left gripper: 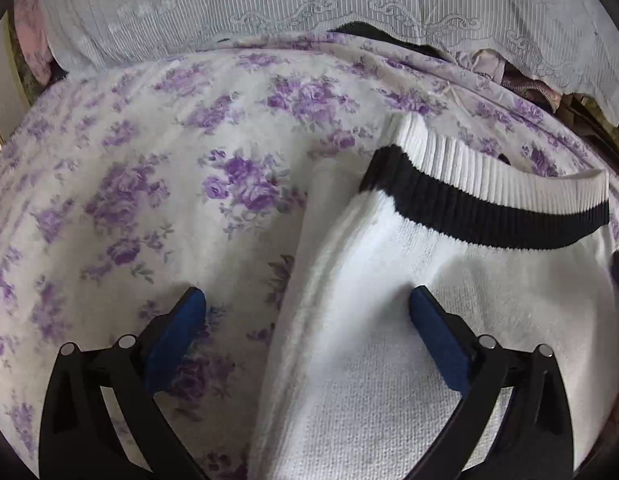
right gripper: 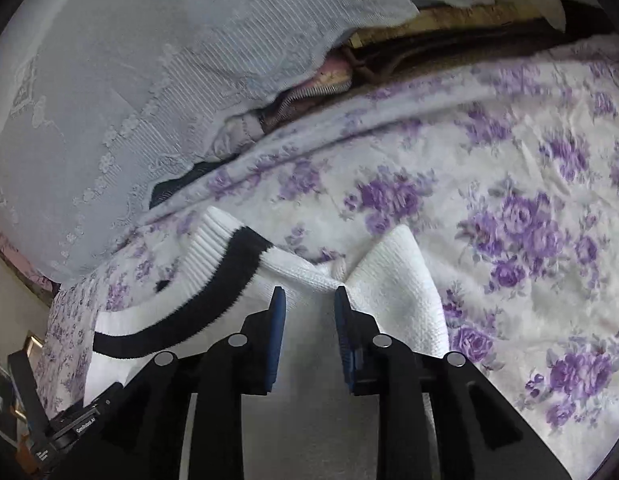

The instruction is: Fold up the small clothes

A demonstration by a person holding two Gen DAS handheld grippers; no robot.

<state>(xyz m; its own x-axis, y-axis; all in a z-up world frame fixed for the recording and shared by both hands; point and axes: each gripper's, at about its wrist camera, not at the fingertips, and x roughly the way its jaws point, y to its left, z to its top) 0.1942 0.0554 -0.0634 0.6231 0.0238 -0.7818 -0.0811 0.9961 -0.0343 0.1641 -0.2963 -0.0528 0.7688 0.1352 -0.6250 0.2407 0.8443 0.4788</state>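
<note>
Purple-flowered bedspread [left gripper: 157, 184]: white cloth printed with violet roses, covering the whole work surface; in the left wrist view it fills the left half, in the right wrist view the right half.
Left gripper [left gripper: 307, 312]: its black arms enter from the bottom, blue pads spread wide apart with nothing pinched between them.
Left gripper's left pad [left gripper: 177, 336]: hangs over the flowered bedspread, just beside the garment's edge.
Left gripper's right pad [left gripper: 437, 340]: hangs over the white garment; contact with the cloth cannot be judged.
White garment [left gripper: 409, 340]: a small knitted piece lying on the bedspread, in the right half of the left wrist view, its long left edge running between the two pads.
Ribbed hem [left gripper: 493, 184]: a white band with a black stripe under it, curving across the garment's far end.
Lace cloth [left gripper: 269, 4]: pale striped fabric with a flowered border, draped behind the bedspread along the top.
Right gripper [right gripper: 310, 300]: seen from its own camera, jaws narrow with a small gap between the pads; a bunched fold of the white garment sits at the tips, and whether the pads press on it cannot be told.
Dark and pink fabrics [right gripper: 309, 88]: partly tucked under the lace cloth, too hidden to identify.
</note>
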